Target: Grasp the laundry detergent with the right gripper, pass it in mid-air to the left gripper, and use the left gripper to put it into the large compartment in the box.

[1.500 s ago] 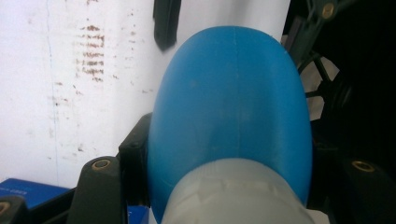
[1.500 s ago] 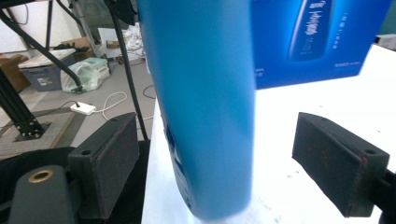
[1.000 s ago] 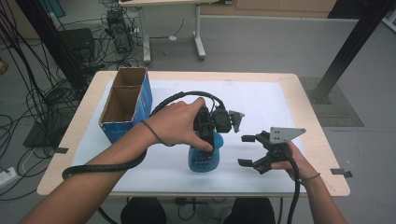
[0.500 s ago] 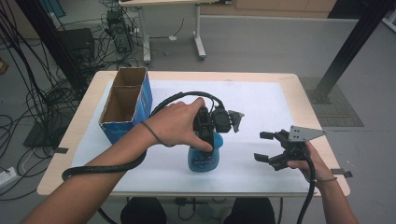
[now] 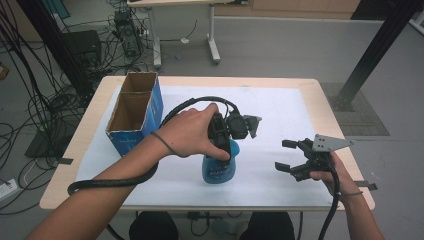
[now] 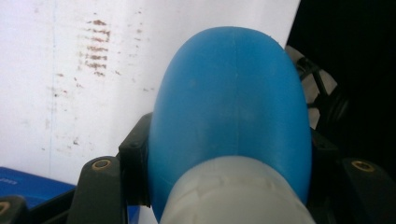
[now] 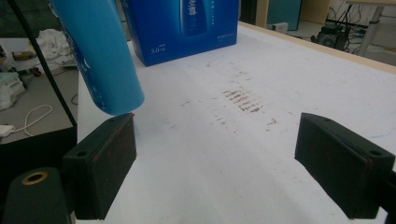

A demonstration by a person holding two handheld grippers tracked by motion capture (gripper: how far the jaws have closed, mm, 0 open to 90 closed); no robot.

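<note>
Left gripper (image 5: 227, 142) is clamped on the blue bottle (image 5: 218, 167), my hand over the top of it; the left gripper view looks straight down the bottle (image 6: 233, 107), with a black pad (image 6: 135, 172) pressed against its side and a pale cap or collar nearest the lens. Right gripper (image 5: 290, 156) stands off to the right of the bottle, jaws spread, nothing between them.

Position of the bottle: directly under the left gripper, over the white sheet (image 5: 280, 115), well to the left of the right gripper. From the right gripper view the bottle (image 7: 100, 56) hangs tilted, and its bottom edge looks clear of the sheet, so I judge it lifted, not standing. I could not confirm this from the high view.

Progress, as judged: pickup done. The open cardboard box (image 5: 134, 112) sits beyond and left of the left gripper; both compartments look empty from above. If the bottle is meant for the box, the carry and the insertion are both outstanding. The right gripper has no part in the hold at this point.

View differences:
- High view gives layout: box, bottle and both grippers relative to each other.
- Left gripper view gives pad contact and brown smudges on the sheet beyond the bottle.
- Right gripper view gives the tilt, the underside gap, and the box's printed blue face (image 7: 187, 28) behind the bottle.
</note>
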